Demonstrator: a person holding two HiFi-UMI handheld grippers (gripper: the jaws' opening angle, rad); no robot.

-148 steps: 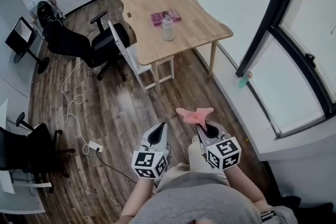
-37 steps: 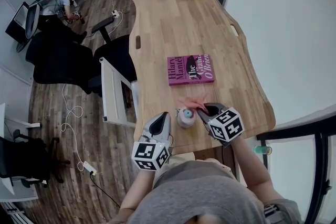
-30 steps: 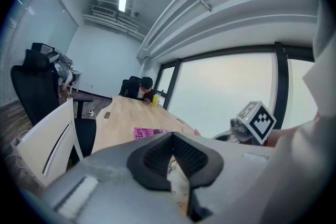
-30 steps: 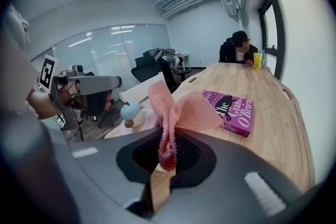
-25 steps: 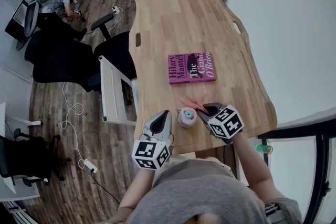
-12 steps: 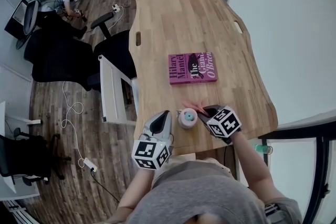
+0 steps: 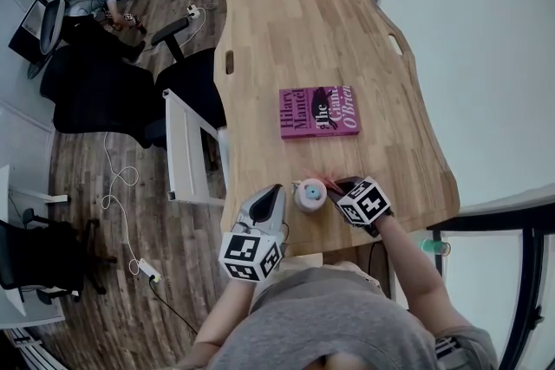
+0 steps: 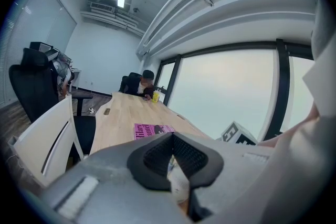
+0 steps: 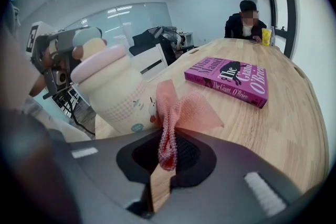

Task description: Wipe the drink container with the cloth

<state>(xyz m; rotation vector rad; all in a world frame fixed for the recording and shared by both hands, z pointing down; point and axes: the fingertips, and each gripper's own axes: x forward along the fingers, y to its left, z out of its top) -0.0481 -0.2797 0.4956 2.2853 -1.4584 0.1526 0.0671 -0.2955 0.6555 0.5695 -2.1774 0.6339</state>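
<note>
Lower centre of head view: right gripper (image 7: 336, 187) clamps pink mesh cloth (image 9: 181, 112) just beside cream bottle (image 7: 310, 194) on wooden table (image 7: 286, 30); left gripper (image 7: 270, 191) closed, empty, bottle's left.

The cloth (image 9: 184, 113) is salmon-pink mesh; the drink container (image 9: 113, 94) cream, pink-capped (faint checked band below); the book (image 9: 228, 78) magenta, the desk (image 9: 294, 128) pale wood-grain.

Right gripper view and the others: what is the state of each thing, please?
right gripper: shut on the pink cloth.
left gripper: shut, holding nothing.
pink cloth: bunched, pinched at one end.
drink bottle: upright on the table, cap on.
book: closed, lying flat.
</note>
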